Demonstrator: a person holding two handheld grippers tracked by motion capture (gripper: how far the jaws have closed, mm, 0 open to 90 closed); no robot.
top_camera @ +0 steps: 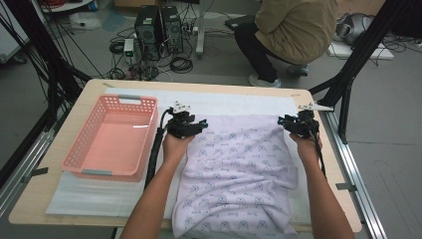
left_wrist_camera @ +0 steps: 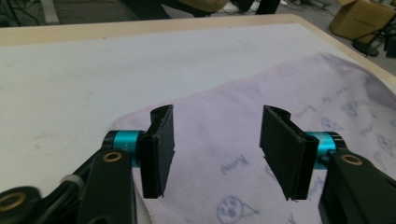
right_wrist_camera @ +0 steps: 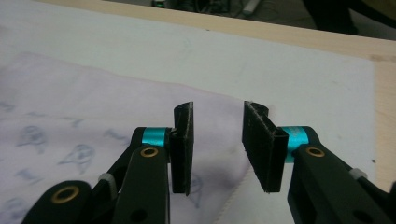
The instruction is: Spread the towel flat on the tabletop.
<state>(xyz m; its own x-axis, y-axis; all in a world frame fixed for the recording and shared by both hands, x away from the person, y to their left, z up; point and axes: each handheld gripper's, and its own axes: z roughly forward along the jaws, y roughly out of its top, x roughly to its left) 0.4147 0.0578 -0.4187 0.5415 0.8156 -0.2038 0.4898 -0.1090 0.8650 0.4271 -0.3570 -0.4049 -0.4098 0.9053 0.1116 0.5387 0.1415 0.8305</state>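
Both grippers are hovering with fingers spread, the left gripper (left_wrist_camera: 216, 154) and right gripper (right_wrist_camera: 217, 147) each straddling a far corner of the towel (top_camera: 239, 169). They are probably lining up to pinch the corners for folding.

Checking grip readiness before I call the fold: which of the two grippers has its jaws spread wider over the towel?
The left gripper: its jaws stand clearly farther apart above the towel than those of the right gripper, which hangs over the towel's far right corner with a narrower gap.
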